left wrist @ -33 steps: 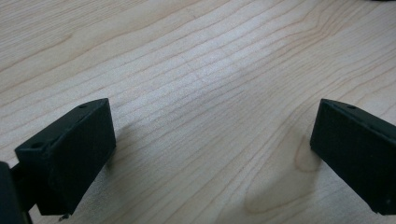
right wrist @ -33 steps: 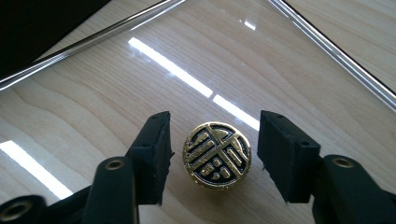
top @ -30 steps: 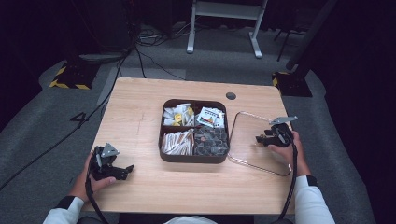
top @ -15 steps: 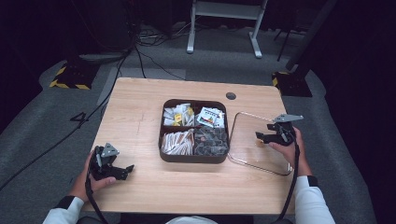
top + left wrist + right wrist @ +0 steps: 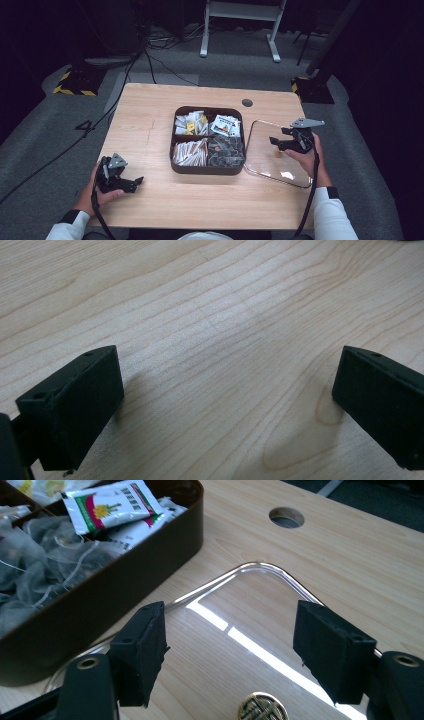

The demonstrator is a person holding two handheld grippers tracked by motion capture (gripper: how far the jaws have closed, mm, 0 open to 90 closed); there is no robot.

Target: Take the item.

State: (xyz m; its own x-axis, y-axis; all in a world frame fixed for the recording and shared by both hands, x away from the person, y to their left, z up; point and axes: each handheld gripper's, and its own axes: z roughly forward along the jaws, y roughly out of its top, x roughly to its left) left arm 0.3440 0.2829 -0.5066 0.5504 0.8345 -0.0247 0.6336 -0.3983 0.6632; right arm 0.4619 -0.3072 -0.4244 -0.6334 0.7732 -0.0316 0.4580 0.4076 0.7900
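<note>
Left hand-held gripper [image 5: 134, 181]: near bench [image 5: 150, 125] front edge, well apart from compartment box [image 5: 207, 169], on its left; jaws spread, nothing between, bare wood beneath. Clear lid [image 5: 270, 150]: flat on bench, just beside box right wall; brass knob [image 5: 263, 707] at centre. Right hand-held gripper [image 5: 276, 143]: over lid, jaws spread, straddling air above knob, not gripping. Box: four compartments, sachets and tea bags [image 5: 45, 555] inside. Cable hole [image 5: 247, 103]: beyond box.

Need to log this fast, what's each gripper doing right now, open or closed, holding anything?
Left gripper: open, holding nothing, low over the bare table.
Right gripper: open, holding nothing, above the clear lid.
</note>
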